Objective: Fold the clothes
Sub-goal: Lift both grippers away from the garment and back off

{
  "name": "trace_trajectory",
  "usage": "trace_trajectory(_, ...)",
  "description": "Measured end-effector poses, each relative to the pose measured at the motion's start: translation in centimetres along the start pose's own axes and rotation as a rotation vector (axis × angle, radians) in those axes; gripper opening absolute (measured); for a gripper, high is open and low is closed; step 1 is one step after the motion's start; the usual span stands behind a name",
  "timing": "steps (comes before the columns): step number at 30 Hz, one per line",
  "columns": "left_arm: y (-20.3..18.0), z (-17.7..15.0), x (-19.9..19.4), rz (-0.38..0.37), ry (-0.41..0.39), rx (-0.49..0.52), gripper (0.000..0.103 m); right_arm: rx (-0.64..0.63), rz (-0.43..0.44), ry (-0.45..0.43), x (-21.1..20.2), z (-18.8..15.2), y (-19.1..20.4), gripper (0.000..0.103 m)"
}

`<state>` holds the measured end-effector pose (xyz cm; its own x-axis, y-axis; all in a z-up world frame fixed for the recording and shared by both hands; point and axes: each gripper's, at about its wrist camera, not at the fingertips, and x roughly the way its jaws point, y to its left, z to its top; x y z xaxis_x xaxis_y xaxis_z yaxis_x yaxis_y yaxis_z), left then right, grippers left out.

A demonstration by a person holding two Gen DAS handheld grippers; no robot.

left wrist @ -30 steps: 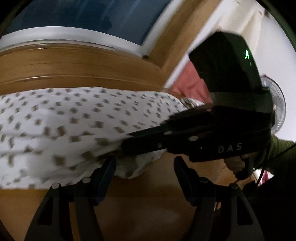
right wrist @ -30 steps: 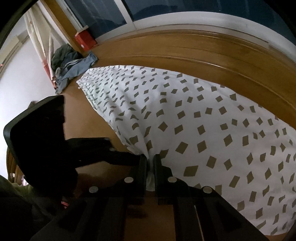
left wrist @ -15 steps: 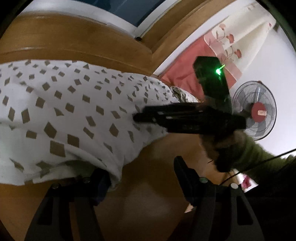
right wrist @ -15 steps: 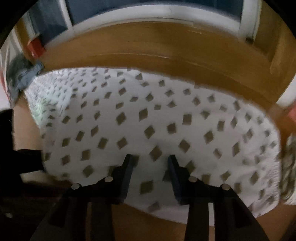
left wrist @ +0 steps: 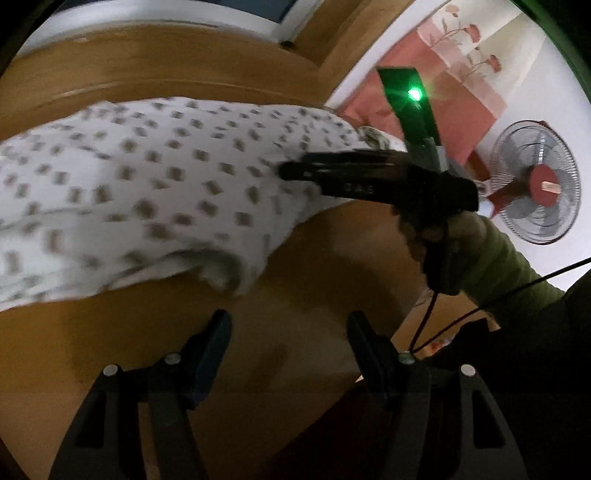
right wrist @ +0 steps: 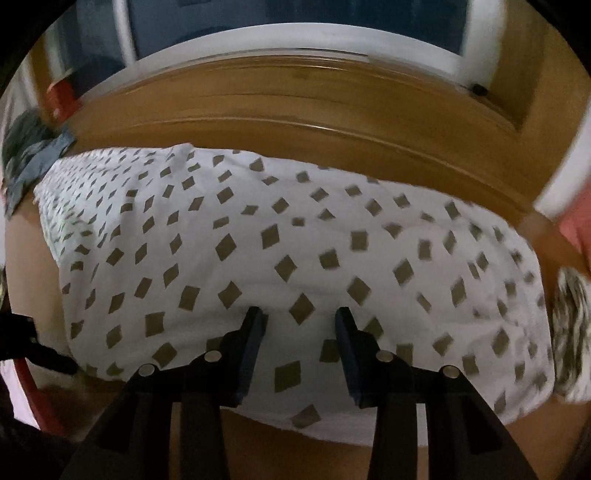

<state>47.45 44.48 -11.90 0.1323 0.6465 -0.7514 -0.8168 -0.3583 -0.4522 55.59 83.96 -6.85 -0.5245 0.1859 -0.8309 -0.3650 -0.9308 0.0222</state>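
Garment (right wrist: 295,258) motion-blurred, its right end behind right tongs (left wrist: 295,170).

dim, warm light; motion blur; fisheye-bent dark edges

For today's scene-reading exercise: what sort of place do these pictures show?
Probably a room in a home: a patterned garment lies on a wooden surface under a window, with a fan and flowered curtain nearby.
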Motion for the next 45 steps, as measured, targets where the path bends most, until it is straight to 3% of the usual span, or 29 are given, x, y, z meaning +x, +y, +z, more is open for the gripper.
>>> trace_trajectory(3,1.4,1.5,-2.7,0.116,-0.075,-0.033,0.062,0.059,-0.027,-0.079,-2.5,-0.6,-1.7,0.039)
trace_trajectory(6,3.8,3.6,-4.0,0.224,-0.129,-0.114,0.062,0.111,-0.115,-0.078,-3.1,-1.4,-4.8,0.039)
trace_trajectory(10,5.7,5.0,-2.6,0.313,-0.094,-0.156,0.062,0.194,-0.134,-0.034,-2.9,-3.2,-7.8,0.039)
trace_trajectory(14,6.8,4.8,-0.7,0.367,-0.035,-0.193,0.061,0.193,-0.147,-0.043,-3.6,-4.0,-8.1,0.039)
trace_trajectory(22,4.6,3.2,0.3,0.501,-0.004,-0.053,0.062,0.202,-0.159,-0.043,-4.3,-5.1,-7.6,0.038)
trace_trajectory(25,4.4,3.2,0.2,0.520,-0.007,-0.056,0.062,0.219,-0.162,-0.070,-4.8,-4.4,-6.1,0.037)
trace_trajectory(28,4.2,3.6,-0.3,0.510,-0.031,-0.105,0.062,0.154,-0.080,-0.109,-6.5,-4.4,-2.4,0.039)
trace_trajectory(31,4.2,4.3,-1.5,0.514,-0.086,-0.146,0.062,0.104,-0.012,-0.088,-6.3,-4.8,0.9,0.041)
trace_trajectory(38,7.6,3.9,-2.7,0.555,-0.049,-0.207,0.062,0.153,-0.066,-0.007,-4.3,-5.0,2.8,0.043)
trace_trajectory(41,8.7,3.4,-3.6,0.512,-0.049,-0.232,0.062,0.229,-0.110,0.031,-4.7,-4.3,3.4,0.043)
trace_trajectory(45,8.9,3.0,-6.4,0.440,-0.069,-0.191,0.062,0.303,-0.078,0.028,-6.5,-3.7,7.1,0.045)
